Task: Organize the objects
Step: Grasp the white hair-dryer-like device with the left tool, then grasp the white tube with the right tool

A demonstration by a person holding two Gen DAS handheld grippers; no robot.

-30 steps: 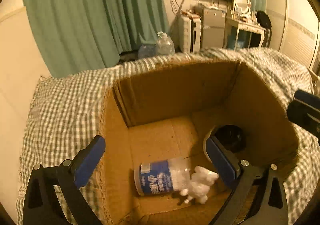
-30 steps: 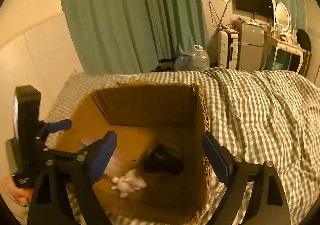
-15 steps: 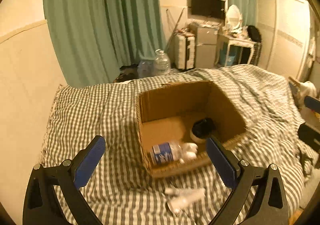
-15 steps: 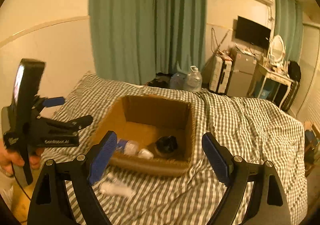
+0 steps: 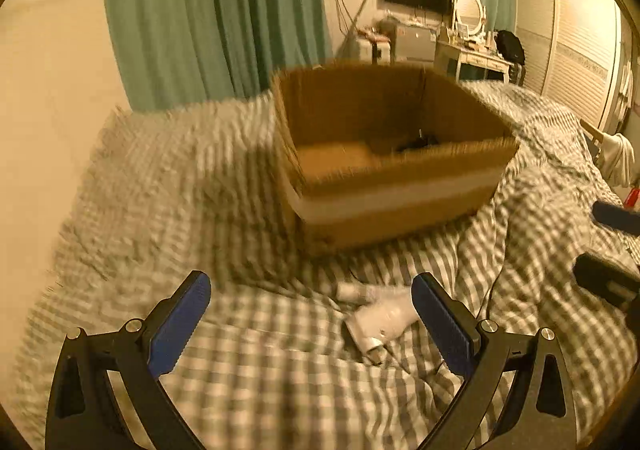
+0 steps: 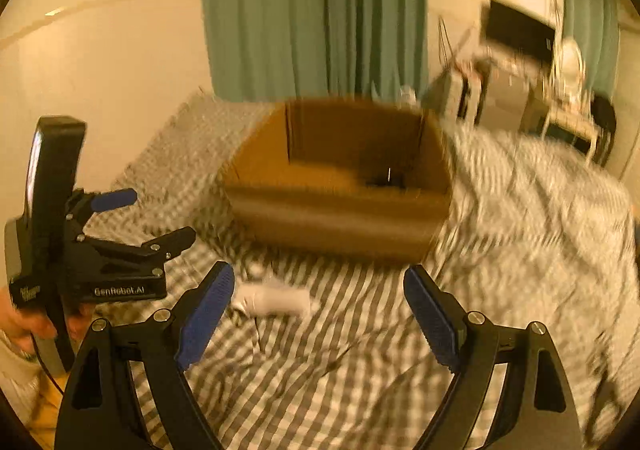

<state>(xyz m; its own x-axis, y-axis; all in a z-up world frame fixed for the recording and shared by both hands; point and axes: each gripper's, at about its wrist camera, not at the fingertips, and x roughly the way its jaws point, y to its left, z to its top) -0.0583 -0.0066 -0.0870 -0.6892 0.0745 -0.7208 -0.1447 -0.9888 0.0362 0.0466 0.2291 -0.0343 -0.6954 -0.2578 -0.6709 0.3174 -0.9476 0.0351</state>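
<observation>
Grippers, left (image 5: 310,314) and right (image 6: 318,306), hover spread wide and empty over the checked bedspread (image 5: 160,189); white tube (image 5: 384,320) lies just ahead, short of the cardboard box (image 5: 392,169); a square, centred pinch looks wisest.

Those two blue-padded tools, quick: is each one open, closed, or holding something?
Left tool: open, holding nothing.
Right tool: open, holding nothing.
</observation>
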